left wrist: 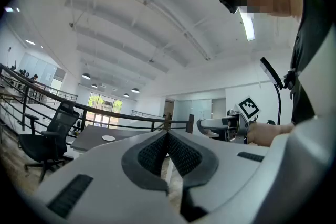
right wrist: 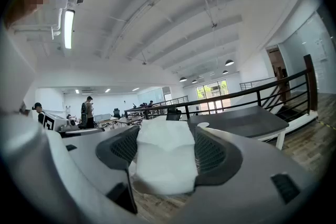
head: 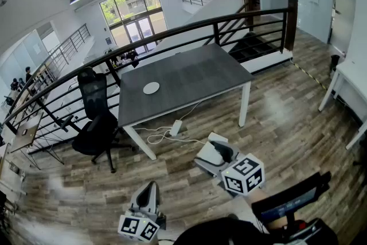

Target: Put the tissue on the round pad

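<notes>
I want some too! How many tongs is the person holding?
2. The left tongs, low left in the head view, shut and empty; the right tongs beside them, pinching the tissue.

A: What occupies the centre?

B: A grey table (head: pixel 195 74) on a wood floor (head: pixel 275 123), with a white round pad (head: pixel 151 88) lying near its left end. A black railing (head: pixel 189 28) runs behind it, and a black office chair (head: pixel 94 123) stands at its left.

A: And the foreground?

B: The left gripper (head: pixel 150 187) is at lower left. The right gripper (head: pixel 215 149) is at lower centre, with a white tissue (head: pixel 217 138) at its front end. Both are well apart from the table. A power strip (head: pixel 175 127) with its cable lies under the table's edge.
</notes>
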Motion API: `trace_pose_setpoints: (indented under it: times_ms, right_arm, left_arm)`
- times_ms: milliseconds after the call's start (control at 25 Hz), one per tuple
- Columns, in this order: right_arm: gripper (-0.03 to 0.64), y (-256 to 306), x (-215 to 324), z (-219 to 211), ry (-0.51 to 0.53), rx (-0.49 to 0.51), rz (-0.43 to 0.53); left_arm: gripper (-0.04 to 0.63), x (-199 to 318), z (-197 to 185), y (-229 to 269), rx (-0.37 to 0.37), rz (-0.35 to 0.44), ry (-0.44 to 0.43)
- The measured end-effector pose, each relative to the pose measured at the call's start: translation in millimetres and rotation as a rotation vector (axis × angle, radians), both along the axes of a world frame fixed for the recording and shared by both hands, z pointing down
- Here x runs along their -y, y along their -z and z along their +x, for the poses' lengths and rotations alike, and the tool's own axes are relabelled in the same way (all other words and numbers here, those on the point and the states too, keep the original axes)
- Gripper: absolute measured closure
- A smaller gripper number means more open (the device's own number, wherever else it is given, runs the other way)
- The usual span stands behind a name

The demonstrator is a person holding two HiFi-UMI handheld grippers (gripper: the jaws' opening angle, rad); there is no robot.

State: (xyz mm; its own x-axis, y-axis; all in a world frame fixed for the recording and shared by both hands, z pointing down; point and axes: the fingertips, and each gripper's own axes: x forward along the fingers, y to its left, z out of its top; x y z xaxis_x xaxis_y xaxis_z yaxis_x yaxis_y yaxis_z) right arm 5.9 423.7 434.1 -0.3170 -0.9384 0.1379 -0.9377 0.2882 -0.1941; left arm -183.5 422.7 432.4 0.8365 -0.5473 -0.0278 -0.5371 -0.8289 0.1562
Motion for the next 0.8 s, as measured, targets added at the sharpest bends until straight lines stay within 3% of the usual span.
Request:
trace_pose_setpoints:
  times_ms: [800]
  right_arm:
    - [0.284,7.5,2.7,0.2,-0.040,0.005,0.022]
  left_arm:
    - [0.592,8.7,-3.8,-3.8,0.002,-0.024,-0.013]
